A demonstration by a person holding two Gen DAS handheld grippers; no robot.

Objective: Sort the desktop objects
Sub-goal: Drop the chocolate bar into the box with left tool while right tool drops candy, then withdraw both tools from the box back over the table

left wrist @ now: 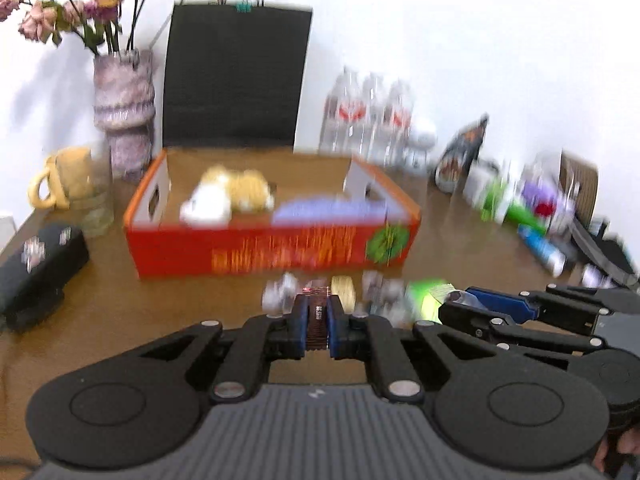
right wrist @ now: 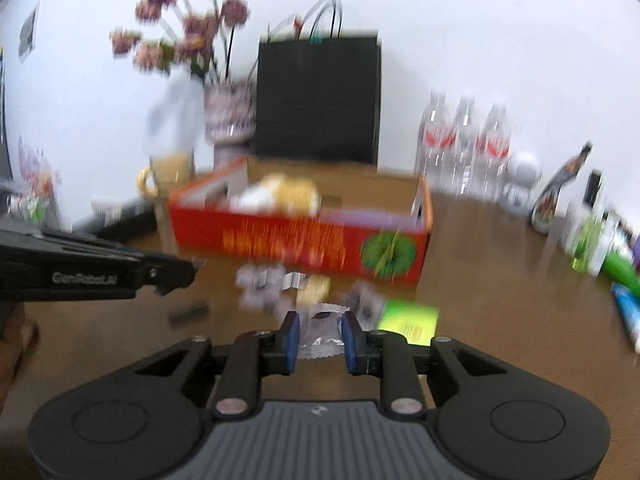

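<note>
Left gripper (left wrist: pixel 318 322): blue-padded fingers (left wrist: pixel 301 324) nearly closed, pinching a small, thin dark-brown ribbed bar (left wrist: pixel 318 326) edge-on between the pads; narrow grip suits the flat item, presumably so it can be carried without slipping. Right gripper (right wrist: pixel 319 336): jaws a little wider, pads pressed on either side of a small crinkled silvery-white foil sachet (right wrist: pixel 322 334) with a dark patch, held by its flanks so the sealed ends stay free. Landmark: the open orange-red cardboard box (right wrist: pixel 280 240) with printed front. Both held items sit in front of the box, nearer the cameras and seemingly lifted clear of the brown wooden desktop (left wrist: pixel 160 312). Directly before the box's front wall lies a loose cluster of blurred small wrappers (right wrist: pixel 260 280), a pale-yellow round piece (left wrist: pixel 344 288) and a lime-green flat packet (right wrist: pixel 408 318), apparently still unsorted. Inside the box: a tan-and-white plush toy (left wrist: pixel 228 196) and a lilac flat item (left wrist: pixel 320 210), so it reads as the collecting bin. Behind the box stands a black paper carrier bag (left wrist: pixel 236 76); to its left, a mottled vase of dried pink flowers (left wrist: pixel 124 108). Judgement: both grasps made, transfer to the box pending. Frames are motion-blurred; fine labels unreadable.
</note>
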